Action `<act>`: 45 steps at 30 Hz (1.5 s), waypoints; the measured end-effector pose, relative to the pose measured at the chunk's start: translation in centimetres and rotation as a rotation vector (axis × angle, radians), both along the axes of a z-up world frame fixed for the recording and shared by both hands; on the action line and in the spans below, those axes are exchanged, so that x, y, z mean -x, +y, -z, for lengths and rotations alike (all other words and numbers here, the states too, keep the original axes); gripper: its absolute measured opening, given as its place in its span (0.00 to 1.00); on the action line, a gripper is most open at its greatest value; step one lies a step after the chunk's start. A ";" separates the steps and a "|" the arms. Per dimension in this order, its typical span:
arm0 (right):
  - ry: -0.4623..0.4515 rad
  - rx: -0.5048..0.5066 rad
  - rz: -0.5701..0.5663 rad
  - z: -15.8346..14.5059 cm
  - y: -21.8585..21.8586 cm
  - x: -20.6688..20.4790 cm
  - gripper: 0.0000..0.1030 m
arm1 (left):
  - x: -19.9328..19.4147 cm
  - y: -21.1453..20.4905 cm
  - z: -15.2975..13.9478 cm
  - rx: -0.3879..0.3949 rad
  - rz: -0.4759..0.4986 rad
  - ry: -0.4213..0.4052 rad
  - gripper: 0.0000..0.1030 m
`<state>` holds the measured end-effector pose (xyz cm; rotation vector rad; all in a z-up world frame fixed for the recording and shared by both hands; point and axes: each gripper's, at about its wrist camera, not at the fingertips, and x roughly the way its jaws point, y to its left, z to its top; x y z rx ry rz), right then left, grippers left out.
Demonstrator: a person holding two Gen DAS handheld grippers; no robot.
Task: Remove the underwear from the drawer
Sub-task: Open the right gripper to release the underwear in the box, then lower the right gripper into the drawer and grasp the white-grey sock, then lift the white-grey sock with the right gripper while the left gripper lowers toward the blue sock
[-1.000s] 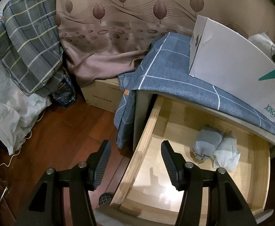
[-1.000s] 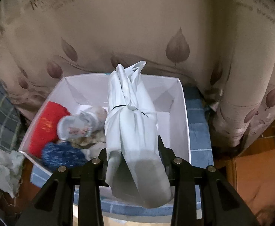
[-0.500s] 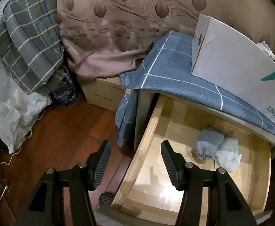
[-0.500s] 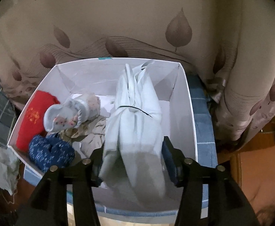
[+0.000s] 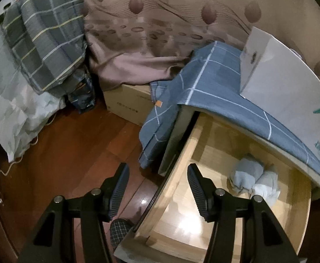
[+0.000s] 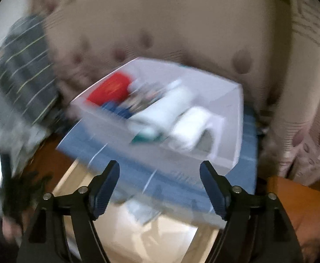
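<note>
My right gripper [image 6: 159,187], fingers spread and empty, hangs blurred before the white box [image 6: 225,153] of clothes on the cloth-covered cabinet. My left gripper [image 5: 157,186], fingers parted on nothing, hovers at the open drawer [image 5: 177,171], where rolled pale underwear [image 5: 255,179] lies near the back. Next, I judge: reach in and pinch it.

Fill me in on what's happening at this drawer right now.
A person with a gripper in each hand is moving underwear out of the open wooden drawer into the white box on the cabinet top. The right gripper is open with nothing between its fingers; a white bundle lies in the box, though that view is blurred. The left gripper hangs open over the drawer's left edge. Two pale rolled pieces remain in the drawer.
</note>
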<state>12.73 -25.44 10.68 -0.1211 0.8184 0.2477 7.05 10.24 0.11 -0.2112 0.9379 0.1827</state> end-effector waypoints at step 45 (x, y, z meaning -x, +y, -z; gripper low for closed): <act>0.224 0.332 -0.274 24.3 8.3 -5.4 0.74 | -0.2 0.2 0.3 -0.020 -0.016 0.000 0.55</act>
